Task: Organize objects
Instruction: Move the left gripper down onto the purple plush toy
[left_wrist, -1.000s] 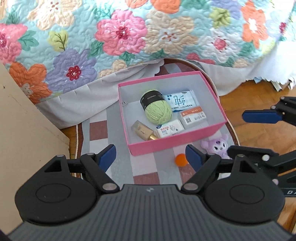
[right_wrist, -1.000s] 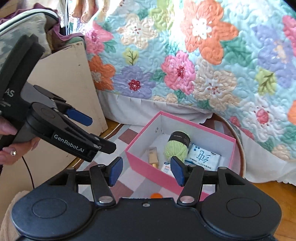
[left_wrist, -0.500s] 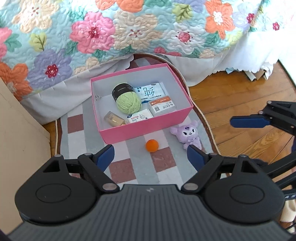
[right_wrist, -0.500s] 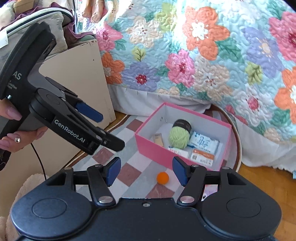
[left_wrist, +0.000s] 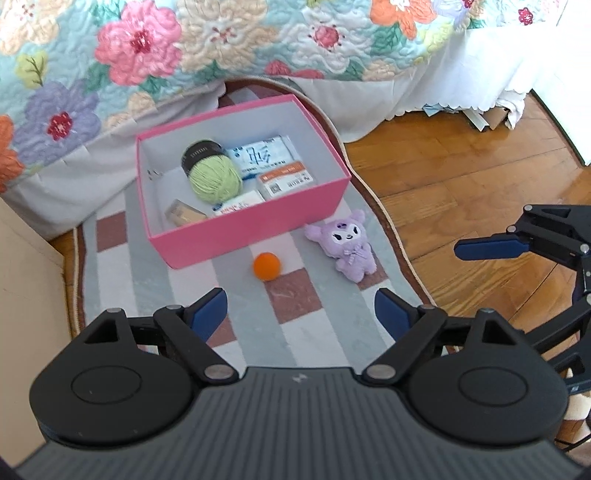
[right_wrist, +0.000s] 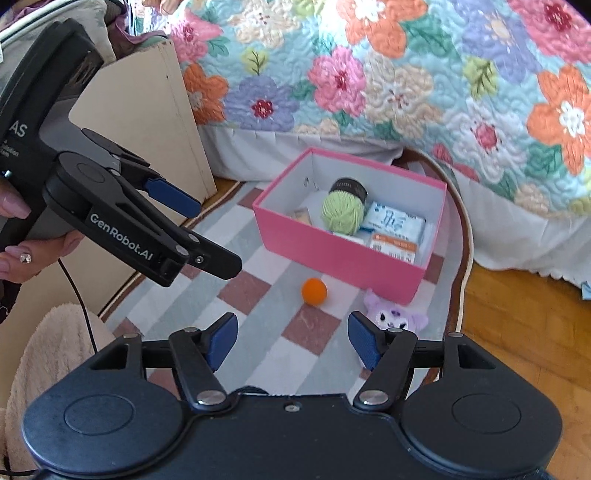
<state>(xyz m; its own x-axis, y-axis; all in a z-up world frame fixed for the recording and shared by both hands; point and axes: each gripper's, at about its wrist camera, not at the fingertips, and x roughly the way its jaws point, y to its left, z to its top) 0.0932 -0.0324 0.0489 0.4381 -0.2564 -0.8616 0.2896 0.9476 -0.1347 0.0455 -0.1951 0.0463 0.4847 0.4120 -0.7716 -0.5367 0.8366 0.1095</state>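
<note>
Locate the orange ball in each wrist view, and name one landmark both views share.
Left wrist view: the orange ball lies on the rug at centre, just in front of the pink box.
Right wrist view: the ball lies at centre, below the box's near wall.
Shared landmark: the purple plush toy beside the ball.

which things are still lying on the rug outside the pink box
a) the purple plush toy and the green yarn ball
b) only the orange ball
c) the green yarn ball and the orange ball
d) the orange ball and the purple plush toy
d: the orange ball and the purple plush toy lie on the rug in front of the pink box, while the green yarn ball sits inside it.
</note>
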